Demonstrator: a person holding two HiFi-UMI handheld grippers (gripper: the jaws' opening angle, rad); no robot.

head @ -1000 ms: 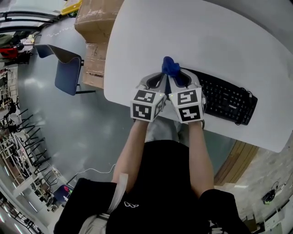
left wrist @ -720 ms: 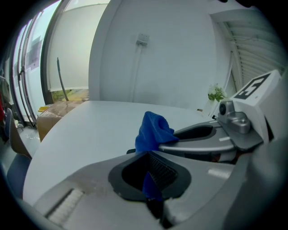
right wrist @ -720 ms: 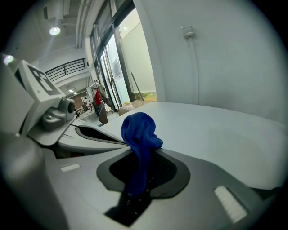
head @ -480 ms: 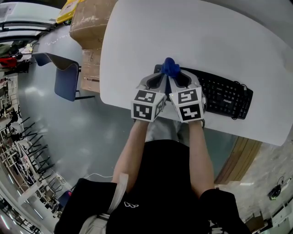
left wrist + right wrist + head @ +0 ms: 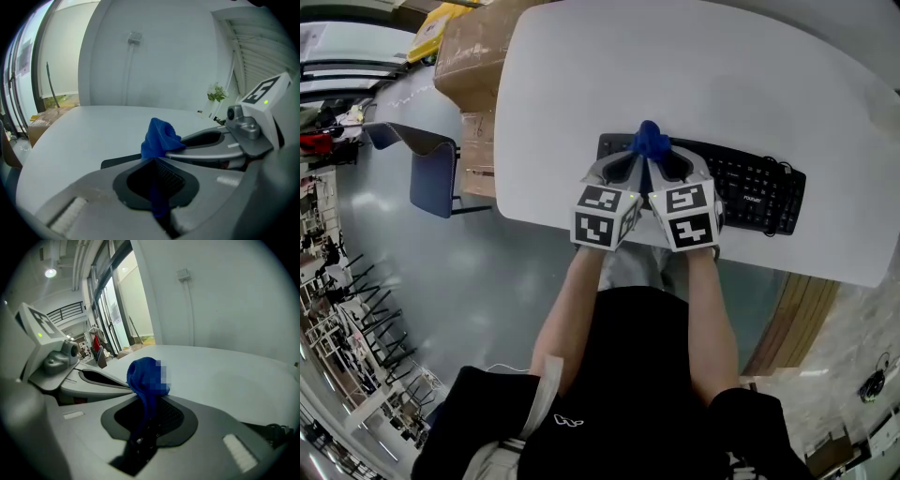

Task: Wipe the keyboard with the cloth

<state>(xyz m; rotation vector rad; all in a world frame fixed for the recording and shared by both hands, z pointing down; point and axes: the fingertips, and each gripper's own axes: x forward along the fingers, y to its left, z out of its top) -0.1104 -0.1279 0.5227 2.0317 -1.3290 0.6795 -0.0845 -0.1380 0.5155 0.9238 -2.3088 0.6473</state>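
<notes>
A blue cloth [image 5: 650, 140] bunches up between the tips of both grippers, held above the left end of a black keyboard [image 5: 750, 190] on the white table [image 5: 722, 75]. My left gripper [image 5: 630, 159] is shut on the cloth [image 5: 158, 138], a strip of it running down between the jaws. My right gripper [image 5: 666, 157] is shut on the same cloth [image 5: 146, 376]. The two grippers sit side by side, nearly touching. The keyboard's left part is hidden under them.
Cardboard boxes [image 5: 480, 56] stand on the floor left of the table, next to a blue chair [image 5: 431, 173]. The table's near edge [image 5: 741, 248] runs just in front of the keyboard. A cable [image 5: 276, 432] lies at the right.
The grippers hold the same pose with the cloth. The head view has shifted, so the table and keyboard appear a little further left and higher.
</notes>
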